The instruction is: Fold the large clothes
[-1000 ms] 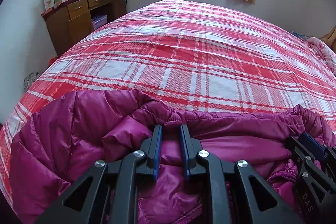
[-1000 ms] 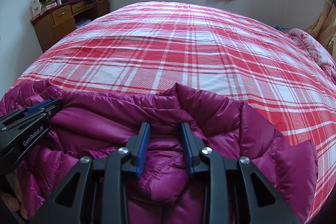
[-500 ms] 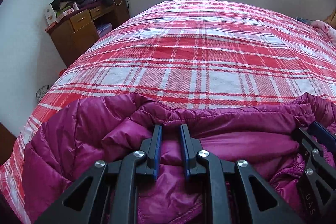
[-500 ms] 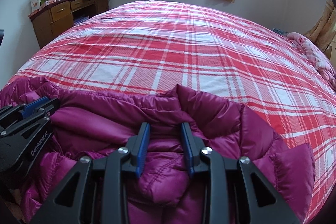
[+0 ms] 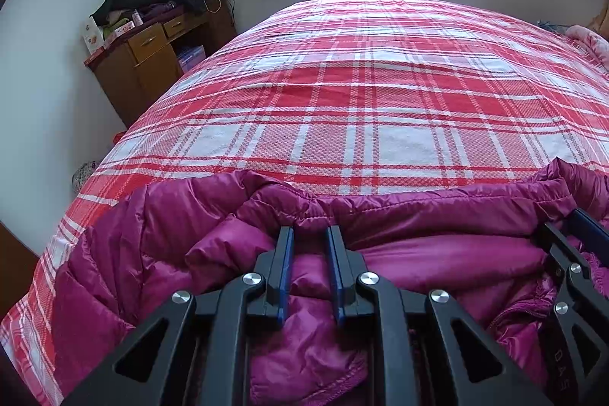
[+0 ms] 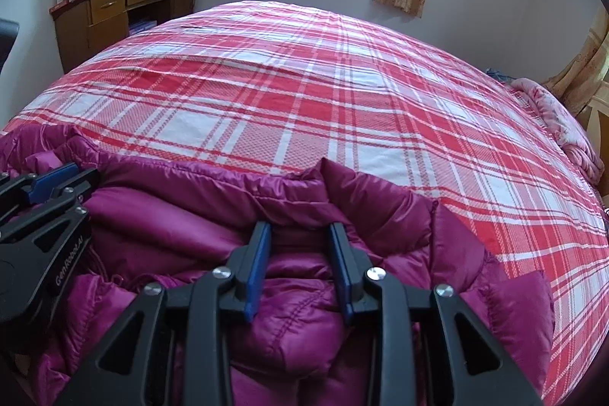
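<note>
Magenta quilted puffer jacket (image 5: pixel 437 253) bunched at the near edge of the bed, on its red-and-white plaid bedspread (image 5: pixel 380 94). Left gripper (image 5: pixel 310 234) clamped on a jacket fold; right gripper (image 6: pixel 300 229) likewise clamped on jacket fabric. Wooden dresser (image 6: pixel 99 21) by far wall.

Magenta quilted jacket (image 5: pixel 437 253), red-white plaid bedspread (image 5: pixel 380 101) (perhaps woven)

Left gripper (image 5: pixel 310 234) rolls a bit, so the left view swings: dresser (image 5: pixel 152 59) sits further in from the edge, window shifts right. Jacket (image 5: pixel 418 215) far edge sits lower in that view, more bedspread (image 5: pixel 380 101) showing. Right view tilts slightly.
</note>
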Available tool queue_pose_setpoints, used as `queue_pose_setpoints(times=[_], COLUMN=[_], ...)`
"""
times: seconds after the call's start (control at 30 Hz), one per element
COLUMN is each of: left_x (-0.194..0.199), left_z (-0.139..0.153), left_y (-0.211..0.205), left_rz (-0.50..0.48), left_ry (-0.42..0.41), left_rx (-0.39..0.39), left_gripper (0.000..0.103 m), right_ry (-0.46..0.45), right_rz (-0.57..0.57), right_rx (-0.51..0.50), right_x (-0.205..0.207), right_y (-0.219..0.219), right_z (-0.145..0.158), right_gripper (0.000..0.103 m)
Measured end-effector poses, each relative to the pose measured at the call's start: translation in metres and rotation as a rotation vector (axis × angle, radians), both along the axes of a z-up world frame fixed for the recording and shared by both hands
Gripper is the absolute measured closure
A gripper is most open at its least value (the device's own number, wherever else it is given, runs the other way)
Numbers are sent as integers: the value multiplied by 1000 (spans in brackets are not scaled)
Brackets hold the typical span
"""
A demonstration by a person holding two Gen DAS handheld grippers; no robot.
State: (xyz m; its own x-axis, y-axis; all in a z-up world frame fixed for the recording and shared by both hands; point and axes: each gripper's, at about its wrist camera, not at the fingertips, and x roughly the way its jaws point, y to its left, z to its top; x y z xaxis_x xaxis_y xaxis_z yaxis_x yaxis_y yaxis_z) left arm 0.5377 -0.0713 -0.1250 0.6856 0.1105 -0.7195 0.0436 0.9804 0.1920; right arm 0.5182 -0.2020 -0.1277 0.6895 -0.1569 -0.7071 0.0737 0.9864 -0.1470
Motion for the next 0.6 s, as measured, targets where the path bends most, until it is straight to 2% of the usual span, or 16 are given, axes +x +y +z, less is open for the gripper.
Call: queue_pose_setpoints(times=[0.1,0.2,0.27,0.3,0.33,0.4,0.6], left_x=[-22,-53,-78,-89,-99,-120,-198], left_z=[13,28,40,45,50,58,83], left_y=[-7,-7,1,5,10,20,51], left_rz=[-31,-86,-114,-114,-109,-84,-87], left_ry=[-30,-61,-79,-87,-94,-91,-124], left_rx=[71,92,65,53,40,15,-113], left_gripper=[85,85,84,84,84,84,84], right_ry=[5,30,34,19,-14,-69,-69], right_rz=[4,12,28,27,31,26,78], right_rx=[30,-1,-3,16,47,83,137], right_x=[0,-3,-16,-26,-40,-69,-145], right_y=[-3,2,2,1,-2,-5,-5], right_z=[1,6,18,25,35,53,77], right_gripper=[69,63,43,21,13,13,13])
